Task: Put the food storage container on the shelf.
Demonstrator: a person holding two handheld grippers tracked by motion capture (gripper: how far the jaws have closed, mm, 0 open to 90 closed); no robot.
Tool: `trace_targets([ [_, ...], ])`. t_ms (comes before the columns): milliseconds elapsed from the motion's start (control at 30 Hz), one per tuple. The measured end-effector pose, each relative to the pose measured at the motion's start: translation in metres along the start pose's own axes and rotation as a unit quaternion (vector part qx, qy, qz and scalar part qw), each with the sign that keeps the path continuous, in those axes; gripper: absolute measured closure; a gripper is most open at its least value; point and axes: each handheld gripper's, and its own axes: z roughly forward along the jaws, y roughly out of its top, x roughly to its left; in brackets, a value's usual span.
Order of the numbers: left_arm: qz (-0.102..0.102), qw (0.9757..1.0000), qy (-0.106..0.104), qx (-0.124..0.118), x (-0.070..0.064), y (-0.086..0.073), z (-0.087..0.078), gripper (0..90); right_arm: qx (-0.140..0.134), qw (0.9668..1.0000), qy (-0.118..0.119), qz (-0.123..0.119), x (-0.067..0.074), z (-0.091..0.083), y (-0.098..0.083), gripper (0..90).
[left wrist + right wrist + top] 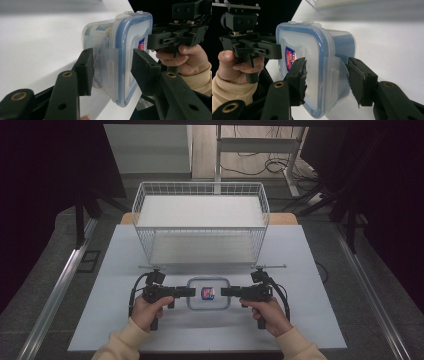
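Spreading widest, the pale bench (300,320), bearing everything; standing at its far half, an empty white wire basket (200,220); lying just in front of the basket, near the bench's front edge, a clear plastic food container (208,293) with a blue-rimmed snap lid and a small red-and-blue label on top; flanking it, the left tool (189,292) reaching in from one short side and the right tool (227,292) from the other, each gripped in a hand below.

Judging progress: apparently early; container resting flat on the bench, lid seated, nothing yet in the basket; both tools already lined up at the side latch flaps, so the approach looking done, with the closing on the flaps and whatever follows (unlatching or lifting, hard to say which) remaining.

Looking along the left tool (112,72): jaws standing apart, straddling the translucent latch flap (107,67) on the container (130,50); one jaw lying close against the container's body, the other hovering off the lid's face; contact hard to confirm. Looking along the right tool (325,77): jaws likewise apart, bracketing the opposite latch flap (334,72) of the container (309,40), with gaps showing on both sides; nothing clamped.
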Motion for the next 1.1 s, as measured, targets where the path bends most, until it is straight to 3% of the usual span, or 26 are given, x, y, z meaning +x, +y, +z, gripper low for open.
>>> trace_targets([
  [400, 0.031, 0.9993, 0.001, -0.022, -0.017, 0.041, -0.022, 53.7, -0.02, 0.999, -0.004, -0.038, 0.026, -0.012, 0.042, 50.8],
  [600, 0.049, 0.998, -0.002, -0.042, -0.029, 0.069, -0.035, 53.9, -0.039, 0.9972, -0.005, -0.063, 0.042, -0.022, 0.072, 50.8],
  [833, 0.065, 0.9964, -0.003, -0.054, -0.039, 0.09, -0.044, 54.0, -0.049, 0.9958, -0.005, -0.077, 0.054, -0.031, 0.095, 50.8],
  [1100, 0.071, 0.9955, -0.005, -0.063, -0.046, 0.114, -0.05, 53.7, -0.054, 0.9941, -0.015, -0.093, 0.067, -0.039, 0.121, 50.6],
])
